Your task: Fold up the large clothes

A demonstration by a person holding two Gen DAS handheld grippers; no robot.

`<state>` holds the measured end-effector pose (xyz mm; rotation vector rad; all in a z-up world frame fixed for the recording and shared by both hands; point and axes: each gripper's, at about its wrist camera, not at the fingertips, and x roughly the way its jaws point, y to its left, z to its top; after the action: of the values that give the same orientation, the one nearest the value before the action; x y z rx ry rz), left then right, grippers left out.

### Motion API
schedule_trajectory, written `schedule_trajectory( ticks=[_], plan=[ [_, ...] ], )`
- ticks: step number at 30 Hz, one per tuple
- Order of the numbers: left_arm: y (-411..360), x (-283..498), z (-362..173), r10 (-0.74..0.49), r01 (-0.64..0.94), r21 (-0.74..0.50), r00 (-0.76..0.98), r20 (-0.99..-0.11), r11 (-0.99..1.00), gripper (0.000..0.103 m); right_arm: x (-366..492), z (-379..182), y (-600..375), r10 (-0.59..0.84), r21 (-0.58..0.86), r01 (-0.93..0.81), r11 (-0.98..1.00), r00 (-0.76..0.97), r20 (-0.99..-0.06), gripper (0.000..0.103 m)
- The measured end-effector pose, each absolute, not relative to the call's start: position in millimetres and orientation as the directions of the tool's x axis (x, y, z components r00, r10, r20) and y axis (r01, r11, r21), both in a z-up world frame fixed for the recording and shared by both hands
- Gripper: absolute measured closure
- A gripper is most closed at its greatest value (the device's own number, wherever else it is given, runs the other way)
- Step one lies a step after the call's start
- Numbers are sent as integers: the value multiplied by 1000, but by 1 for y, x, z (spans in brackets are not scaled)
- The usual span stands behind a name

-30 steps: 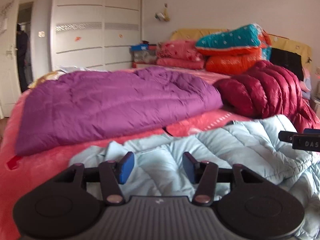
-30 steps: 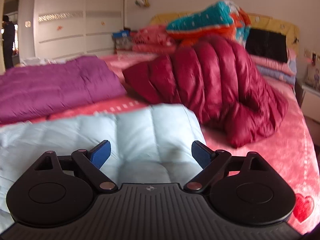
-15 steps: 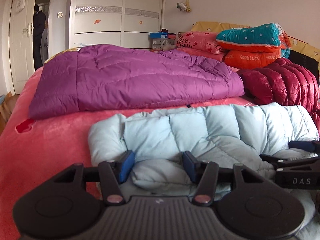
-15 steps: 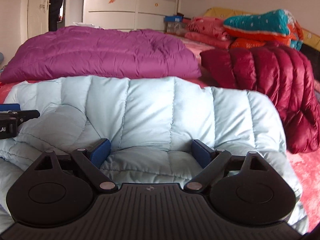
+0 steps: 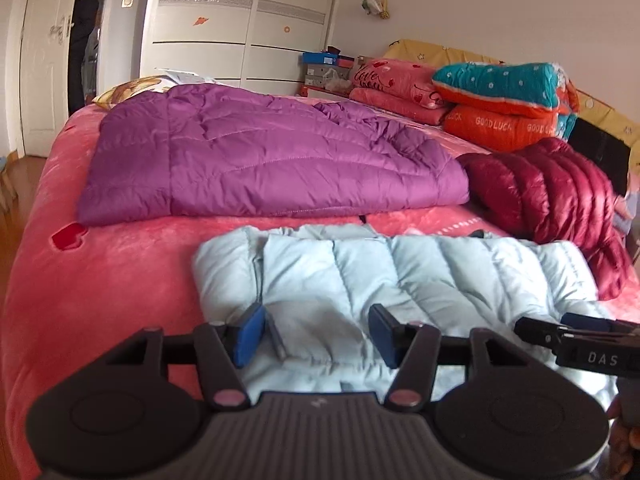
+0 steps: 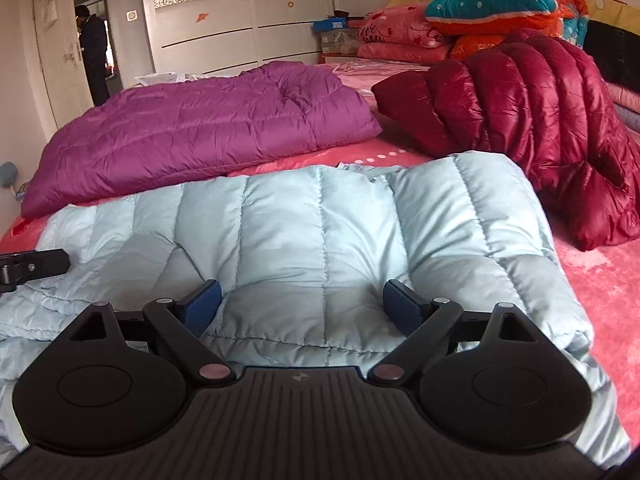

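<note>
A light blue down jacket (image 5: 400, 276) lies folded flat on the near part of the pink bed (image 5: 100, 280). My left gripper (image 5: 316, 336) hovers over the jacket's near left edge. Its jaws are opening, with jacket fabric below and between the blue pads and nothing pinched. In the right wrist view the jacket (image 6: 304, 224) fills the foreground. My right gripper (image 6: 302, 310) stands open, a puffed panel bulging between its pads. One of its black fingers (image 5: 536, 330) shows at the right of the left wrist view, and a left finger (image 6: 32, 266) at the other view's left edge.
A purple down coat (image 5: 260, 160) lies spread behind the blue jacket. A dark red down jacket (image 5: 552, 192) is heaped at the right. Folded quilts and pillows (image 5: 500, 92) are stacked at the headboard. A person (image 5: 82, 40) stands in the doorway beside the white wardrobe (image 5: 240, 24).
The blue jacket went from rumpled to a flatter, smoother block. Both views swung so that the door and the bed's left side show more. Both grippers stayed open.
</note>
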<state>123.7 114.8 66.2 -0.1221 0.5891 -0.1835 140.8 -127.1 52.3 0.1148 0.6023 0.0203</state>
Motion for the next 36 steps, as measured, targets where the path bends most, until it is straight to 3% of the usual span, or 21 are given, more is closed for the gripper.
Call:
schedule_trajectory(
  ticks=[20, 36],
  plan=[
    [149, -42, 66, -227, 151, -172, 717, -659, 973, 44, -14, 42, -116, -22, -10, 21, 1000, 717, -697, 0],
    [145, -99, 43, -254, 177, -182, 647, -719, 967, 44, -113, 50, -143, 118, 111, -48, 993, 587, -801, 0]
  ],
)
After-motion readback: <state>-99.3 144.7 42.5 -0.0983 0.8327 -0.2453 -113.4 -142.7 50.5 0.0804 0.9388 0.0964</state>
